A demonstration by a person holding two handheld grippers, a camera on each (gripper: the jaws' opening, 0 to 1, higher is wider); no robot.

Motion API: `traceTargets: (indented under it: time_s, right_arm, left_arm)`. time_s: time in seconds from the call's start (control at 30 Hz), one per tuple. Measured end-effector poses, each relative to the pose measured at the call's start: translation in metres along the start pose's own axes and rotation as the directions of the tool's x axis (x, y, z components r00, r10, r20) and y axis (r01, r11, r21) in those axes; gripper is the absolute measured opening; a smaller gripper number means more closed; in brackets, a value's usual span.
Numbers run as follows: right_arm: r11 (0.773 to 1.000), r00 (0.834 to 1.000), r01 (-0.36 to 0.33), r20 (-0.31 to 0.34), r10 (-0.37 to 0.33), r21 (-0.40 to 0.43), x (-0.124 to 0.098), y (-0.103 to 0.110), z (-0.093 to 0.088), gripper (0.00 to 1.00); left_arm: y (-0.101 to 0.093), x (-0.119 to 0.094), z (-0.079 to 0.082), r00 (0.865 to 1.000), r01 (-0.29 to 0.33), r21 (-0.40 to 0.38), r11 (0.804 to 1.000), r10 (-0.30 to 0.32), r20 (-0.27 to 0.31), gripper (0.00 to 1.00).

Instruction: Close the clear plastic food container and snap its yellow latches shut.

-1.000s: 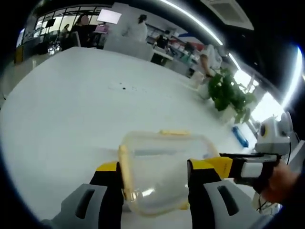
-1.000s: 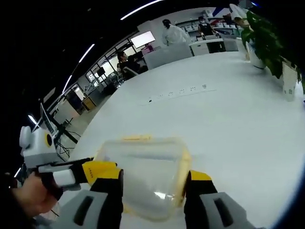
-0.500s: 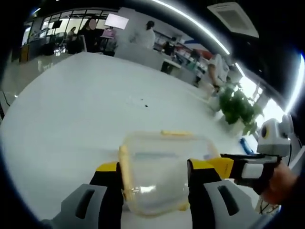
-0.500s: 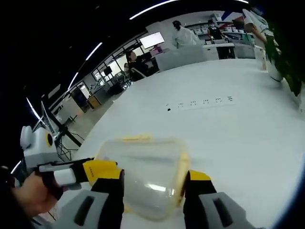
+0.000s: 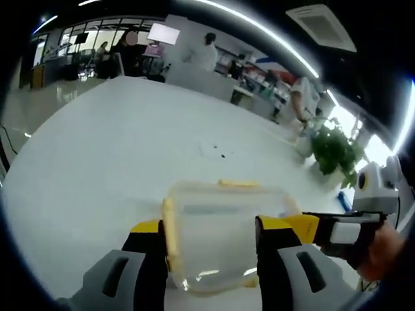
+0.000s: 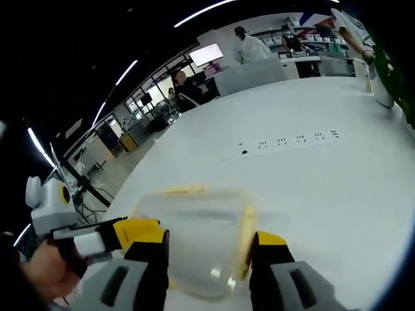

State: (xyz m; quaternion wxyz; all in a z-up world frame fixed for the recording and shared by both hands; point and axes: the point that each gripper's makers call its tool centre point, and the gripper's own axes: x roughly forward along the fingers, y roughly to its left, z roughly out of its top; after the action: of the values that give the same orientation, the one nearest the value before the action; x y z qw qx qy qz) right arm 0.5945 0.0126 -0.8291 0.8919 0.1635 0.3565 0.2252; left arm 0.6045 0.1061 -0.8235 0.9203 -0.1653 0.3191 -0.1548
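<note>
- Container (image 5: pixel 217 236) sat between the two grippers over the white table (image 5: pixel 97 168), its lid seemingly on; whether it rested on the table or was lifted could not be told.
- Left gripper (image 5: pixel 211 249) had a jaw at either side of the container, apparently clamped on it; the right gripper (image 6: pixel 207 253) stood likewise from the opposite side.
- Right gripper's yellow-tipped jaw and the hand (image 5: pixel 379 249) holding it reached into the left gripper view.
- Yellow latches (image 5: pixel 237 184) ran along the rim, one on the far edge and one at each side by the jaws; whether any was snapped down was unclear.
- Clear thin plastic looked light and somewhat springy, smooth enough to slip; the stiff rim and latch tabs seemed the better hold, not the flexing walls.
- Plant (image 5: pixel 334 149) stood well apart at the table's far side, and people sat at desks beyond.
- Nothing lay near the container to hinder it.
</note>
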Motion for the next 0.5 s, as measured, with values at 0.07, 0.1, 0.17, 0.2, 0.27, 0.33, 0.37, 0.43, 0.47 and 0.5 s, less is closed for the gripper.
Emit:
traceTargets:
  time_s: [0.07, 0.1, 0.17, 0.2, 0.27, 0.33, 0.37, 0.43, 0.47, 0.5]
  right_arm:
    - [1.000, 1.000, 0.002, 0.007, -0.002, 0.001, 0.0002, -0.0006, 0.0005, 0.48]
    - [1.000, 1.000, 0.003, 0.012, -0.003, 0.003, 0.0002, -0.0009, 0.0009, 0.48]
    - [1.000, 1.000, 0.005, 0.019, -0.005, 0.004, -0.0004, -0.0009, 0.0007, 0.49]
    - [1.000, 1.000, 0.005, 0.022, -0.005, 0.006, -0.0007, -0.0007, 0.0006, 0.49]
    - [1.000, 0.999, 0.006, 0.034, -0.006, 0.007, -0.0010, -0.0014, 0.0009, 0.49]
    - [1.000, 0.999, 0.013, 0.035, -0.013, 0.008, -0.0002, -0.0019, 0.0010, 0.51]
    - [1.000, 0.999, 0.018, 0.038, -0.018, 0.003, 0.0004, -0.0013, 0.0010, 0.52]
    - [0.999, 0.999, 0.015, 0.033, -0.014, -0.033, 0.0015, 0.0012, 0.0000, 0.56]
    - [0.999, 0.999, 0.016, 0.032, -0.015, -0.033, 0.0014, 0.0007, 0.0002, 0.57]
    - [0.999, 0.999, 0.015, 0.033, -0.014, -0.039, 0.0016, 0.0001, 0.0001, 0.57]
  left_arm:
    - [-0.0002, -0.0002, 0.0001, 1.000, 0.000, 0.000, 1.000, 0.000, 0.000, 0.53]
    - [-0.0006, -0.0008, -0.0002, 1.000, 0.000, -0.001, 1.000, 0.000, 0.001, 0.53]
    - [-0.0004, -0.0009, -0.0002, 1.000, -0.001, -0.002, 1.000, 0.001, 0.002, 0.54]
    - [-0.0008, -0.0010, -0.0001, 1.000, -0.004, -0.004, 1.000, 0.004, 0.005, 0.54]
    - [-0.0008, -0.0009, 0.0003, 1.000, -0.005, -0.003, 1.000, 0.005, 0.007, 0.54]
    - [-0.0010, -0.0005, 0.0006, 1.000, -0.002, -0.005, 1.000, 0.002, 0.009, 0.54]
    - [-0.0004, -0.0002, 0.0006, 1.000, -0.002, -0.004, 1.000, 0.002, 0.009, 0.54]
    - [-0.0022, -0.0007, 0.0004, 1.000, 0.006, 0.002, 1.000, -0.006, 0.017, 0.55]
    - [-0.0028, -0.0004, 0.0006, 1.000, 0.011, 0.010, 1.000, -0.012, 0.018, 0.55]
    - [-0.0041, -0.0004, 0.0007, 1.000, 0.021, 0.034, 0.999, -0.022, 0.015, 0.55]
